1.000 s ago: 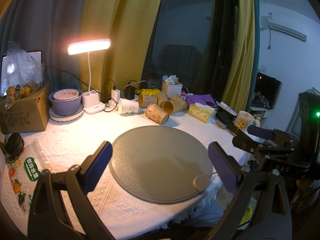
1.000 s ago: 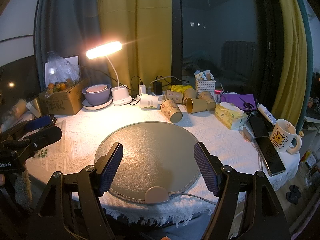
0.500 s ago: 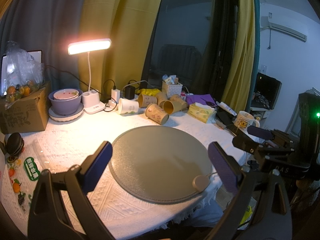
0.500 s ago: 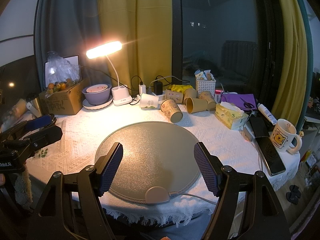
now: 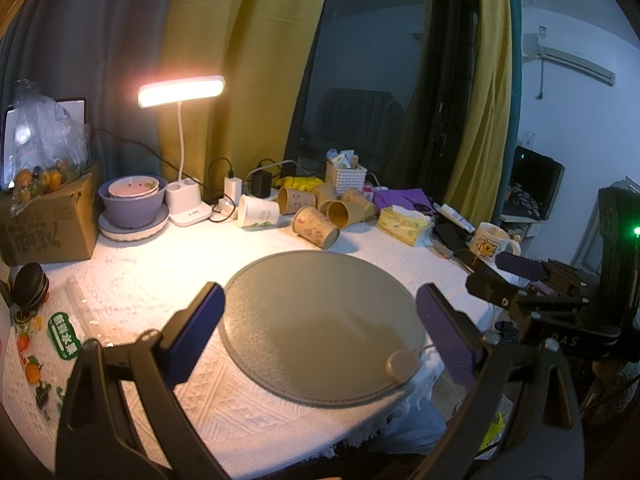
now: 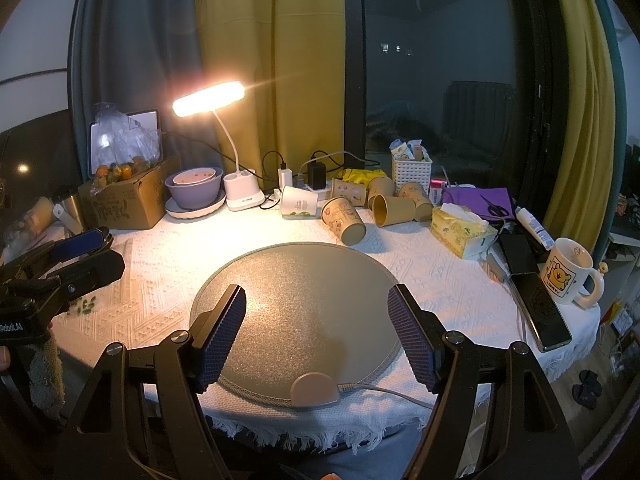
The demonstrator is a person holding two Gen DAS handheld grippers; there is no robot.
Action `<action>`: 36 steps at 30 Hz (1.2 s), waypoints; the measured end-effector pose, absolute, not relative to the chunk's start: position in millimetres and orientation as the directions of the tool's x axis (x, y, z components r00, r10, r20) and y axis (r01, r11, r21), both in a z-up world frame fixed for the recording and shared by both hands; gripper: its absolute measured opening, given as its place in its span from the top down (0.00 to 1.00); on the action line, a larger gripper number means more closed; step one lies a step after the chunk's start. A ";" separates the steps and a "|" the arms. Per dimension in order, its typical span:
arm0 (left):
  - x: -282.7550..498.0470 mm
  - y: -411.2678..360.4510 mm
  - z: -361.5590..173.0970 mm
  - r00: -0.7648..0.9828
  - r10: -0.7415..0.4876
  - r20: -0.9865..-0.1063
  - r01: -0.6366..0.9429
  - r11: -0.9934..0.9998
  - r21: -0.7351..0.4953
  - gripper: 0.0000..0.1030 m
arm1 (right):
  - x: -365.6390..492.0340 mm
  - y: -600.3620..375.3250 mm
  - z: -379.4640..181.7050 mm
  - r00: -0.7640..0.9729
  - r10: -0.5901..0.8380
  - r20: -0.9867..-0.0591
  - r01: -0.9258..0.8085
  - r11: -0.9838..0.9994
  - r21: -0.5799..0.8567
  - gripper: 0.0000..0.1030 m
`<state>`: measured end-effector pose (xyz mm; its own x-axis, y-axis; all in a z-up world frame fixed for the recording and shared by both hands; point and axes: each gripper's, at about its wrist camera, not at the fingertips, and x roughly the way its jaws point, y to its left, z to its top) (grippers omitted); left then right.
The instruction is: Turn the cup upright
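Several paper cups lie on their sides at the back of the table. A brown printed cup (image 5: 316, 232) (image 6: 344, 221) lies nearest the round grey mat (image 5: 320, 320) (image 6: 296, 312). A white cup (image 5: 258, 211) (image 6: 299, 201) lies to its left, more brown cups (image 5: 344, 213) (image 6: 394, 209) behind and right. My left gripper (image 5: 320, 328) is open and empty over the mat's near edge. My right gripper (image 6: 318, 328) is open and empty over the mat, and shows at the right of the left wrist view (image 5: 520, 276).
A lit desk lamp (image 6: 208, 98), purple bowl (image 6: 195, 188), cardboard box (image 6: 124, 200) and chargers stand back left. A tissue box (image 6: 460, 232), phones (image 6: 540, 304), yellow-bear mug (image 6: 566, 272) and white basket (image 6: 412, 172) stand right. The table edge is close in front.
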<state>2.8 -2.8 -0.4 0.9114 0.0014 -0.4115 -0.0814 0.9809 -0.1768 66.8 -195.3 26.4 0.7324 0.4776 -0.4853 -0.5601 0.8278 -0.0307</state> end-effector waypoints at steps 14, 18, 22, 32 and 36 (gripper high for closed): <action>3.8 -1.1 1.6 0.911 0.001 -0.412 -0.081 0.981 -0.178 0.06 | 66.0 -194.3 25.6 0.731 0.479 -0.486 -0.563 0.826 -0.032 0.26; 1.6 0.6 0.6 0.912 0.002 -0.411 -0.082 0.981 -0.177 0.06 | 65.6 -193.9 25.3 0.731 0.479 -0.485 -0.562 0.826 -0.032 0.26; 2.0 0.9 0.6 0.911 0.002 -0.411 -0.082 0.981 -0.177 0.06 | 66.1 -194.3 25.3 0.731 0.479 -0.485 -0.563 0.826 -0.033 0.26; 1.8 4.9 0.1 0.910 0.001 -0.414 -0.082 0.981 -0.177 0.06 | 66.0 -195.1 25.0 0.732 0.477 -0.487 -0.562 0.827 -0.034 0.26; 3.9 12.9 -2.6 0.907 0.001 -0.422 -0.083 0.981 -0.176 0.06 | 65.9 -194.1 25.5 0.733 0.473 -0.488 -0.559 0.829 -0.037 0.26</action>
<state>3.9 12.9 -2.6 0.9068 0.0006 -0.4216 -0.0826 0.9808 -0.1764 65.9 -194.1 25.5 0.7334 0.4729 -0.4882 -0.5586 0.8286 -0.0365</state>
